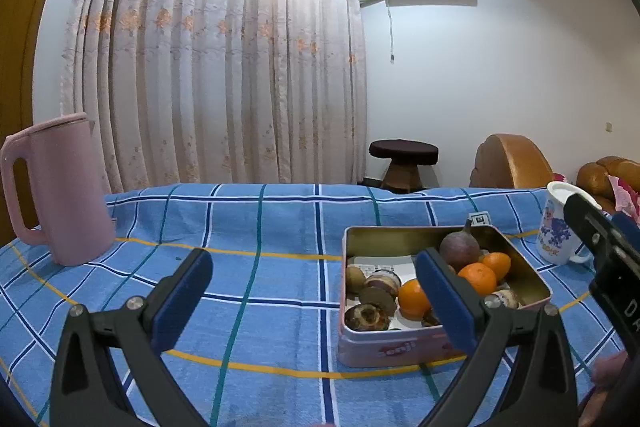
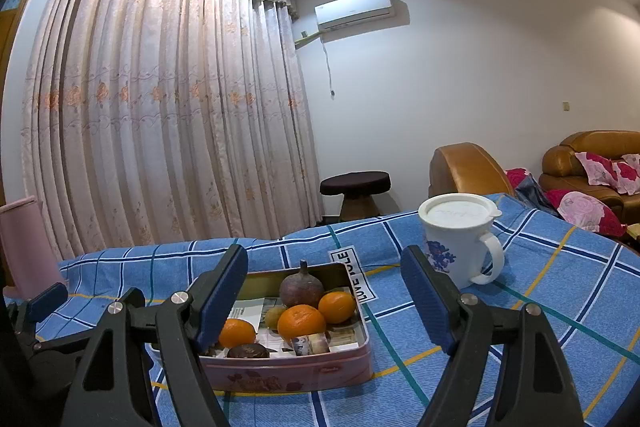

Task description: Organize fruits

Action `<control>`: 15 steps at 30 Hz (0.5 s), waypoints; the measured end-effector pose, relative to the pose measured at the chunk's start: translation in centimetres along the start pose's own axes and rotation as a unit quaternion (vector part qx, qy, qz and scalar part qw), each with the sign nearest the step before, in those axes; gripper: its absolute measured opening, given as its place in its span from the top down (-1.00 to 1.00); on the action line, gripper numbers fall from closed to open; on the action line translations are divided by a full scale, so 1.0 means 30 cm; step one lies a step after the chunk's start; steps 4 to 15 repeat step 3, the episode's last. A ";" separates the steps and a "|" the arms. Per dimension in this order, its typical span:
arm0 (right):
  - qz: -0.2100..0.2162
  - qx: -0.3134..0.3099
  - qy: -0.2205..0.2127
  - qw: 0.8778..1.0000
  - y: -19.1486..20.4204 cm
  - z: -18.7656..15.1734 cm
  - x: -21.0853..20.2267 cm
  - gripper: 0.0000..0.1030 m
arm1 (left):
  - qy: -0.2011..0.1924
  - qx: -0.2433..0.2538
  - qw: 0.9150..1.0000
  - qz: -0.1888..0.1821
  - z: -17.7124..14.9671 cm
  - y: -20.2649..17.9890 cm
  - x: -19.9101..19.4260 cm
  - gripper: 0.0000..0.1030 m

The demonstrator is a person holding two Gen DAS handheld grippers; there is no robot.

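Pink kettle (image 1: 60, 191) left; lidded mug (image 2: 460, 239) beside tin (image 2: 362, 359).

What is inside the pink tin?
The pink tin holds three oranges, a purple fruit, a greenish fruit, dark round pieces and printed paper; the near-left corner is hidden by tongs.

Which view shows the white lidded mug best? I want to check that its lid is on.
The right wrist view: the white lidded mug stands whole and unblocked, lid seated and handle facing right. In the left wrist view the mug sits at the far right edge, partly hidden behind the right hand-held gripper.
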State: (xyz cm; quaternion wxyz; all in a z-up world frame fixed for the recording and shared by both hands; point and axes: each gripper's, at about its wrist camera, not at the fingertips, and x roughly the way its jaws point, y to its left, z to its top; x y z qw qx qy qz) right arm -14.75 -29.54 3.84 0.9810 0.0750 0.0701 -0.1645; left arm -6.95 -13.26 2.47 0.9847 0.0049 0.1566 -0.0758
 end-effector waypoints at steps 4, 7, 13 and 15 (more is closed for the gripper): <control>0.000 0.000 0.003 1.000 -0.002 -0.001 0.004 -0.55 | 0.003 0.002 1.000 -0.001 0.001 -0.004 0.003 -1.00; 0.000 0.000 0.003 1.000 -0.002 -0.001 0.004 -0.55 | 0.003 0.002 1.000 -0.001 0.001 -0.004 0.003 -1.00; 0.000 0.000 0.003 1.000 -0.002 -0.001 0.004 -0.55 | 0.003 0.002 1.000 -0.001 0.001 -0.004 0.003 -1.00; 0.000 0.000 0.003 1.000 -0.002 -0.001 0.004 -0.55 | 0.003 0.002 1.000 -0.001 0.001 -0.004 0.003 -1.00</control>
